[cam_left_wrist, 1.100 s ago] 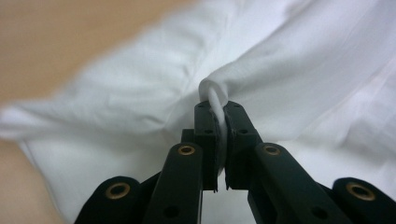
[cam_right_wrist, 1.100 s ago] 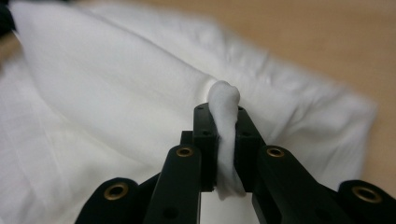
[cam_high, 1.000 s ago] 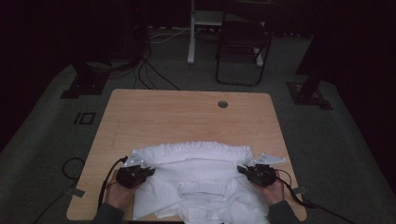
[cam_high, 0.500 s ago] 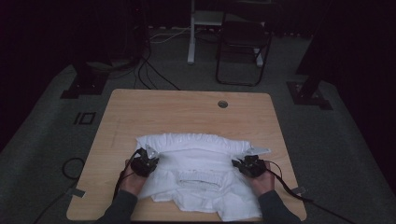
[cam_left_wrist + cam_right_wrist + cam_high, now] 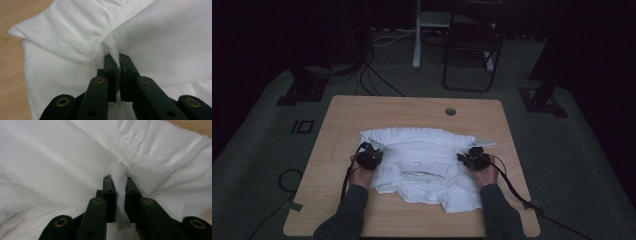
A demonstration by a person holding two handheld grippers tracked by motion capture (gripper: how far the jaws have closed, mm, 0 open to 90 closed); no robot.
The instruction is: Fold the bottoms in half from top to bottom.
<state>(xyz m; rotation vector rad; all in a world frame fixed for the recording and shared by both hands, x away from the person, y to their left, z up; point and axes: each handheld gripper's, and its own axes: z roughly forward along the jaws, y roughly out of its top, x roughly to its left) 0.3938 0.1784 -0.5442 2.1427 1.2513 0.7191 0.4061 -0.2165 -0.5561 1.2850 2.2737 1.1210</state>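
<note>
Both grippers, left [image 5: 370,156] and right [image 5: 473,159], are pinching bunched folds of the white garment [image 5: 422,167] lying near the tabletop's [image 5: 412,107] front edge; uneven pulling could slip a fold free, skewing things.

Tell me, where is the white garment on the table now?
In the high view the white garment lies on the near half of the wooden table, between the left gripper and the right gripper, each pinching a fold of it.

A light wooden table [image 5: 362,112] with a round hole [image 5: 450,111] near its far edge carries a crumpled white garment [image 5: 422,150], lying toward the near edge.
</note>
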